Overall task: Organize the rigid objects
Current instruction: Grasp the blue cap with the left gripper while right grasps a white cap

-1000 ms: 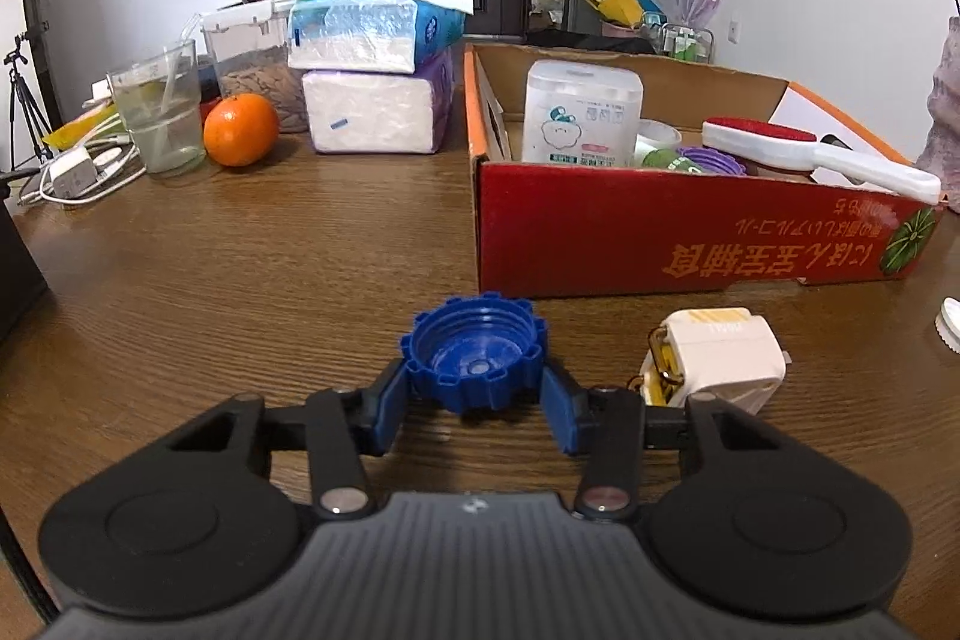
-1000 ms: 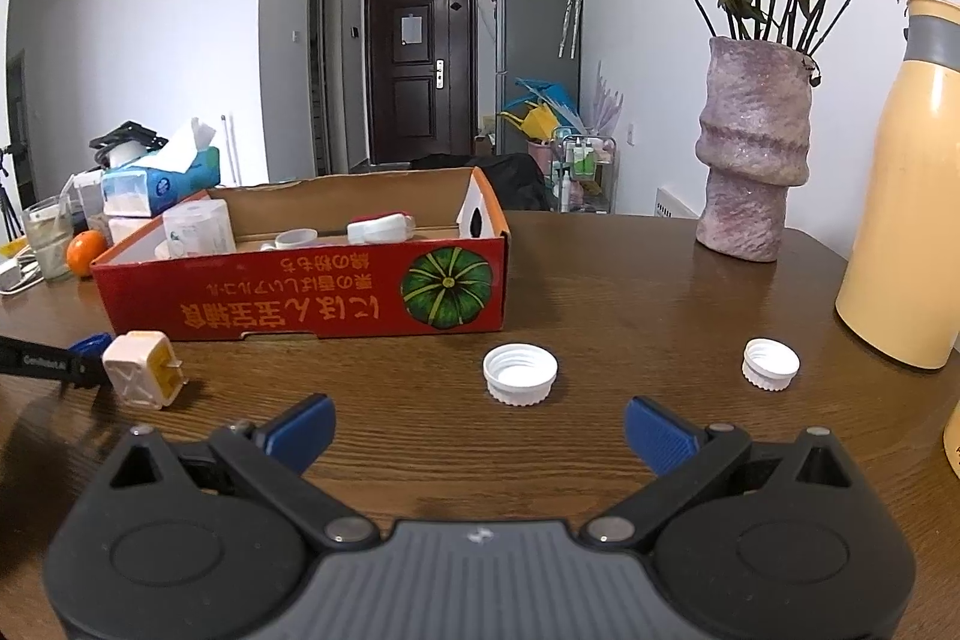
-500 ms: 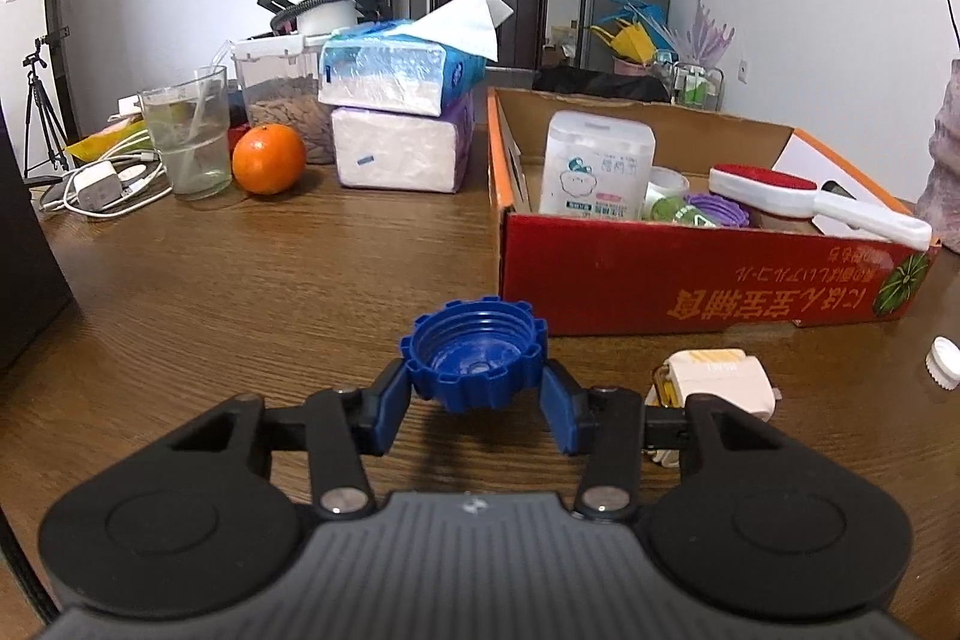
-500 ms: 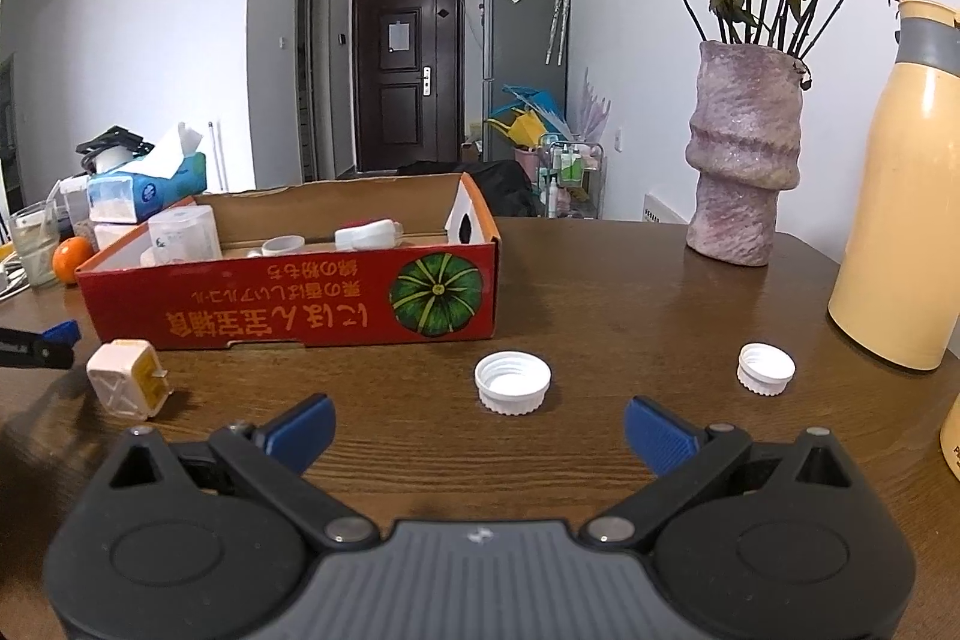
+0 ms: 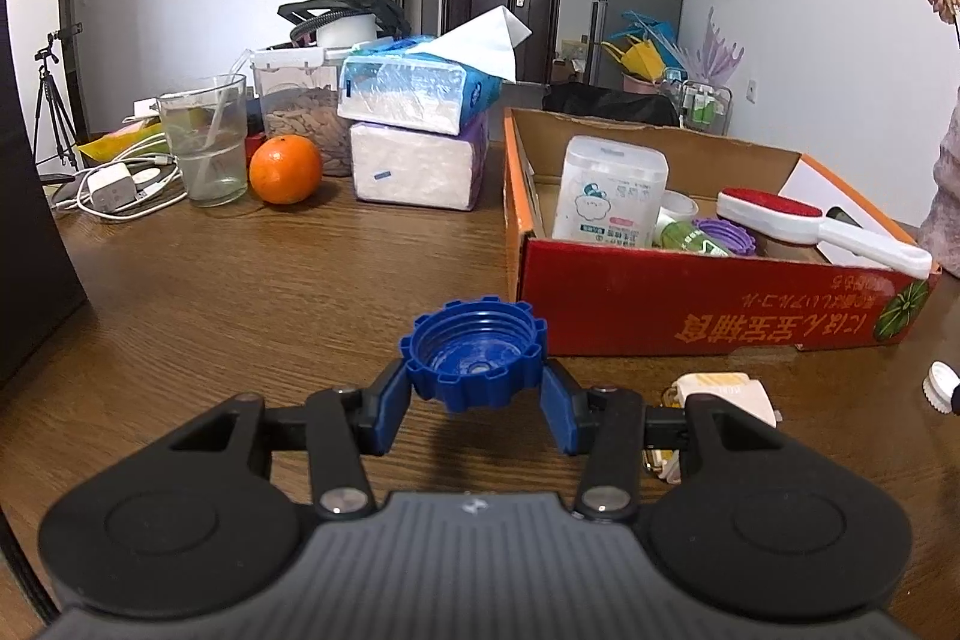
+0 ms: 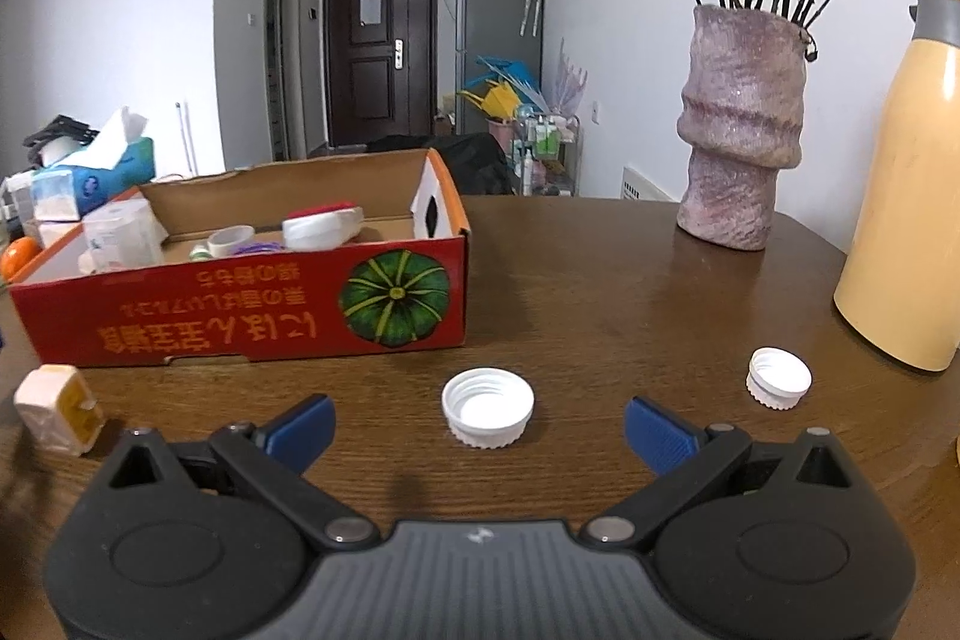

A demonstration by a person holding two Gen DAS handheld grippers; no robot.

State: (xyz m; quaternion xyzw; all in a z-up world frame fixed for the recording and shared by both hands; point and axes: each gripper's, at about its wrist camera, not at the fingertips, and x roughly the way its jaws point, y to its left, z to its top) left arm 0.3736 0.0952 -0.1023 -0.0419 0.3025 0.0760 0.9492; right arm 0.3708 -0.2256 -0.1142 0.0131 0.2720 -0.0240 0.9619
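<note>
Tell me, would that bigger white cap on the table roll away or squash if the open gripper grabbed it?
Probably neither. The bigger white cap lies flat with its open side up, so it should stay put rather than roll. It looks like hard, ribbed plastic, likely stiff and easy to grip. Being small and hollow, it may slide on the glossy table if nudged.

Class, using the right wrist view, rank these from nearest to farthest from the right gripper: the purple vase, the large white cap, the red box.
1. large white cap, just ahead, centre.
2. red box, ahead, left.
3. purple vase, far right, behind.
</note>
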